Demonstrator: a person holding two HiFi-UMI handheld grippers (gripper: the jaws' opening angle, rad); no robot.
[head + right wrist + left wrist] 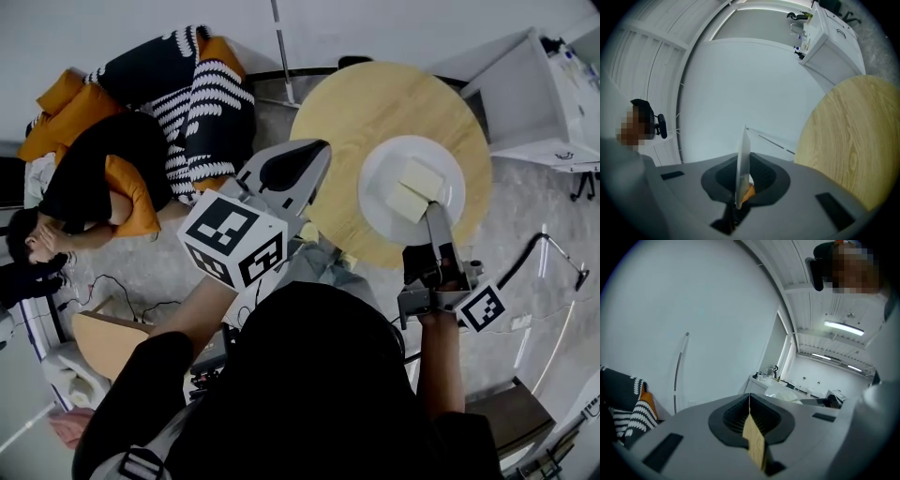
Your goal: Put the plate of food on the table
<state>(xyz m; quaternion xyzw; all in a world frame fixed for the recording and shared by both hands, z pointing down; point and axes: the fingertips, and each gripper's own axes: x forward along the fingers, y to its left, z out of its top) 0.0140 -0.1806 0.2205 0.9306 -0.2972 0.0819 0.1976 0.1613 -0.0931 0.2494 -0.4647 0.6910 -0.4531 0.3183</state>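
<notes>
Jaws of the right gripper are clamping the near rim of the white plate carrying two pale food blocks over the round wooden table, while the left gripper is hovering beside it, jaws pressed together.

The right gripper fills the bottom of the frame with its grey body, and its jaws are closed on the rim of a white plate. The plate shows edge-on as a thin upright sliver at centre. A small orange patch sits just right of its lower edge; what it is can't be told. A round wooden table curves down the right side. A white cabinet with small bottles on it stands at upper right. At the left edge is a person wearing a black head-mounted device.
</notes>
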